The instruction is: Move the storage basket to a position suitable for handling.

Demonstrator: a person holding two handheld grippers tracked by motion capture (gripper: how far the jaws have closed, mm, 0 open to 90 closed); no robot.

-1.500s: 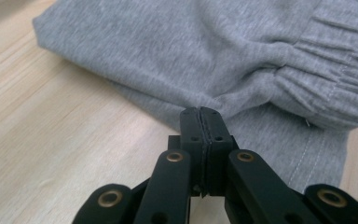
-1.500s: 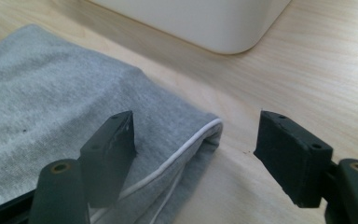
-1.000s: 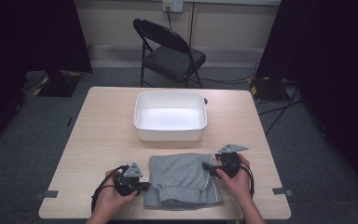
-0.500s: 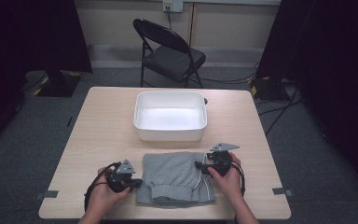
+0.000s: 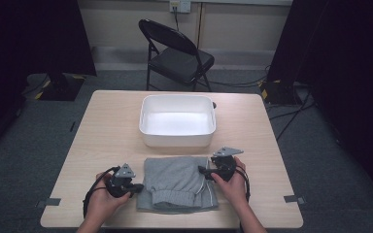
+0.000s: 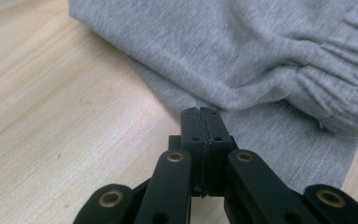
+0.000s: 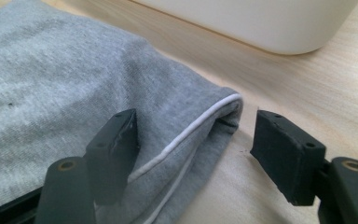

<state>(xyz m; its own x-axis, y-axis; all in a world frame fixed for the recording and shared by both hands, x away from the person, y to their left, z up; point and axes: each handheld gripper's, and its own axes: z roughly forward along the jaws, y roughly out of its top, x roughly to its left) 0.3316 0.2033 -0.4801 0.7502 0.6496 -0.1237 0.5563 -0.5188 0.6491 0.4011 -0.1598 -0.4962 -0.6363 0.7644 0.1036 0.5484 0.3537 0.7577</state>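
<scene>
From the high view, the folded grey sweatpants (image 5: 178, 183) lie on the wooden table (image 5: 107, 126) at the near edge, with the empty white bin (image 5: 177, 120) just beyond them at twelve o'clock. The bundle's long axis runs roughly from nine to three o'clock, from one hand to the other. The left gripper (image 5: 135, 186) sits at the garment's nine o'clock side, the right gripper (image 5: 202, 170) at its upper three o'clock corner. Both are right at the cloth, so neither hand is clearly nearer.

In the left gripper view, the left gripper (image 6: 200, 112) has its jaws pressed together with no cloth between them. The sweatpants (image 6: 242, 51) lie ahead from twelve to two o'clock, the tips resting on or just over their lower layer.

In the right gripper view, the right gripper (image 7: 193, 140) has its jaws spread, straddling the corner with the white piping (image 7: 186, 135). The sweatpants (image 7: 51, 88) stretch away toward ten o'clock; the pads do not yet press the fabric. Closing here would likely pinch that corner.
</scene>
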